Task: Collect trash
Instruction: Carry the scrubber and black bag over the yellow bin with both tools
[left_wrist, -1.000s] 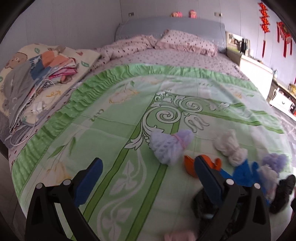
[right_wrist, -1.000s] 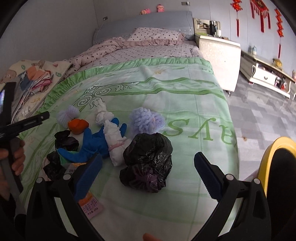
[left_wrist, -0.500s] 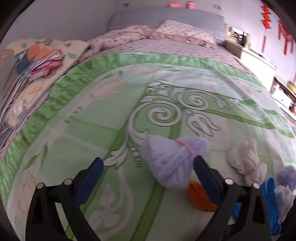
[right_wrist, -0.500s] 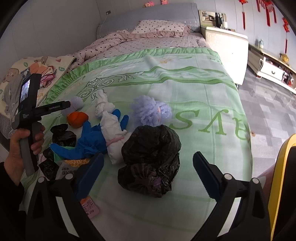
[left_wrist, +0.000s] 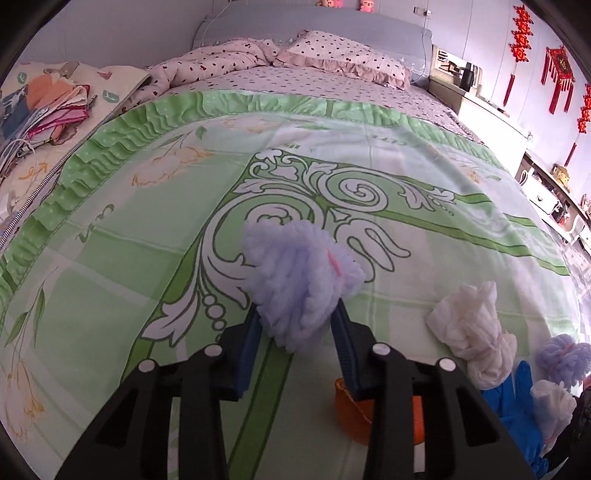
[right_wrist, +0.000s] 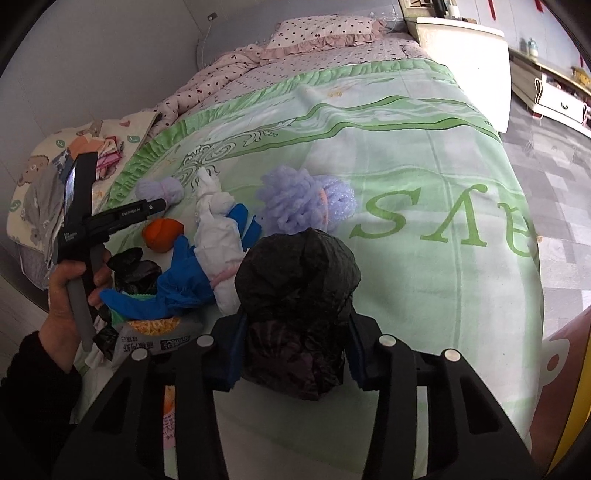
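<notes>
**A:** The left hand-held gripper (left_wrist: 297, 328) has just been closing, and its blue pads now pinch the near end of the purple foam ball (left_wrist: 301, 280) on the green bedspread (left_wrist: 110, 258). The right hand-held gripper (right_wrist: 291, 347) has been closing too, and it is clamped on the black plastic bag (right_wrist: 299, 295), low on its bunched part, at the near edge of the bed.

**B:** How will those two handle, do you think?

**A:** Both look very light. The foam looks soft and springy, so it should squash under the pads and could slip out if only the fringe is caught. I would take it deeper, near the pink tie round its middle. The bag is crinkly and slick. Holding the gathered part seems sound, since loose film could tear or slide.

**B:** What else is lying there?

**A:** To the right of the foam ball lies a white wad (left_wrist: 472, 328), with a blue glove (left_wrist: 517, 413) and an orange piece (left_wrist: 351, 410) nearer. In the right view a second purple foam ball (right_wrist: 306, 203) sits just beyond the bag, and a snack wrapper (right_wrist: 155, 336) lies to its left. All of it looks soft and easy to crush.
</notes>
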